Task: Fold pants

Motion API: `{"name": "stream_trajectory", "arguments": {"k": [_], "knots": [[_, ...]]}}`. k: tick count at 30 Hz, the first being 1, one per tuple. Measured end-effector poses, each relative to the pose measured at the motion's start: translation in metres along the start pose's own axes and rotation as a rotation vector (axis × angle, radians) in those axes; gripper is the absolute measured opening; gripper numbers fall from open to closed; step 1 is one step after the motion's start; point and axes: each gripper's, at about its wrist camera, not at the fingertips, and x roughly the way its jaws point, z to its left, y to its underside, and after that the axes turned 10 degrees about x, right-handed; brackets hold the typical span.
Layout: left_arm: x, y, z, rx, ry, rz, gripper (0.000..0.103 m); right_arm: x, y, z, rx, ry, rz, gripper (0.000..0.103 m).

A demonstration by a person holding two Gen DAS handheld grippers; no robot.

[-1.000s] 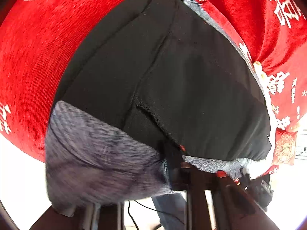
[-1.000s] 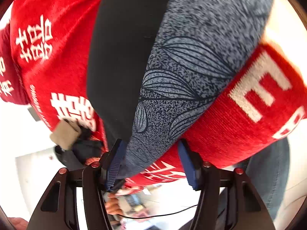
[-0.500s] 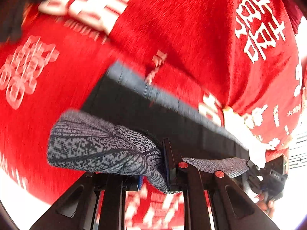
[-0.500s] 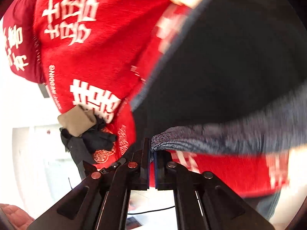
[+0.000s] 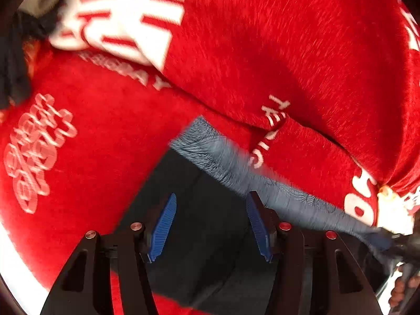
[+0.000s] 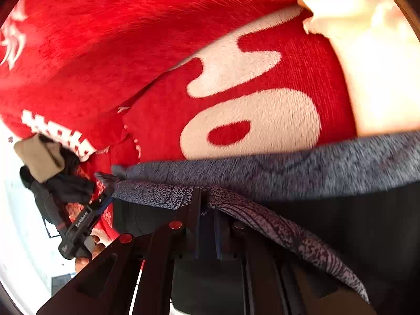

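Since the earlier frames, the left gripper [image 5: 210, 225] has let go of the grey patterned cloth, its jaws just opened and empty above the dark fabric.
Pinched tight in the right gripper [image 6: 206, 210] is the grey patterned edge of the pants [image 6: 288, 173], which lie on the red blanket [image 5: 262, 52] with white lettering. One fold looks laid over; judging by the fabric stretched across, squaring and further folds remain.

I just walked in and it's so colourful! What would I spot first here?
The bright red cloth with big white writing fills both views. On it lie the pants, black with a speckled grey band, low in each picture. The right gripper pinches that band; the left gripper stands open above the pants.
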Motion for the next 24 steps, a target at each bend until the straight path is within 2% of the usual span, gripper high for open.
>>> {"name": "stream_trajectory", "arguments": {"k": [2,3,5,8,10,12,13,14,15,17,18,19,21,22,24], "knots": [[-0.014,0.004,-0.007,0.066,-0.031,0.001,0.064,-0.009,0.005,0.007,-0.022,-0.004,-0.007,0.041],[-0.015,0.007,-0.014,0.100,-0.041,0.005,0.065,-0.018,0.011,0.014,-0.055,-0.004,-0.026,0.059],[-0.005,0.013,-0.034,0.172,-0.050,0.031,0.065,-0.038,0.028,0.029,-0.144,-0.011,-0.066,0.060],[0.025,0.018,-0.060,0.196,-0.050,0.072,0.065,-0.049,0.051,0.050,-0.262,-0.033,-0.073,0.049],[0.049,0.023,-0.076,0.206,-0.095,0.103,0.065,-0.028,0.055,0.060,-0.317,0.025,-0.028,0.047],[0.054,0.023,-0.079,0.188,-0.133,0.061,0.071,0.000,0.049,0.061,-0.369,0.130,-0.013,0.047],[0.055,0.022,-0.078,0.187,-0.148,0.064,0.077,0.012,0.042,0.058,-0.385,0.180,-0.017,0.045],[0.055,0.020,-0.075,0.186,-0.142,0.074,0.077,0.018,0.034,0.055,-0.393,0.205,-0.028,0.041],[0.053,0.020,-0.072,0.185,-0.141,0.084,0.077,0.015,0.025,0.052,-0.389,0.183,-0.055,0.033],[0.042,0.020,-0.071,0.218,-0.193,0.111,0.076,-0.003,0.010,0.048,-0.351,0.205,-0.145,0.034],[0.034,0.021,-0.072,0.237,-0.197,0.107,0.076,-0.022,0.000,0.043,-0.305,0.216,-0.224,0.037],[0.023,0.024,-0.076,0.267,-0.194,0.097,0.077,-0.035,-0.005,0.038,-0.269,0.197,-0.258,0.037],[0.003,0.032,-0.088,0.322,-0.167,0.091,0.077,-0.065,-0.012,0.024,-0.197,0.107,-0.278,0.038],[-0.006,0.038,-0.097,0.349,-0.141,0.096,0.077,-0.081,-0.010,0.015,-0.171,0.069,-0.282,0.043],[-0.019,0.050,-0.118,0.397,-0.084,0.116,0.077,-0.103,0.001,0.001,-0.151,0.036,-0.274,0.047]]}}
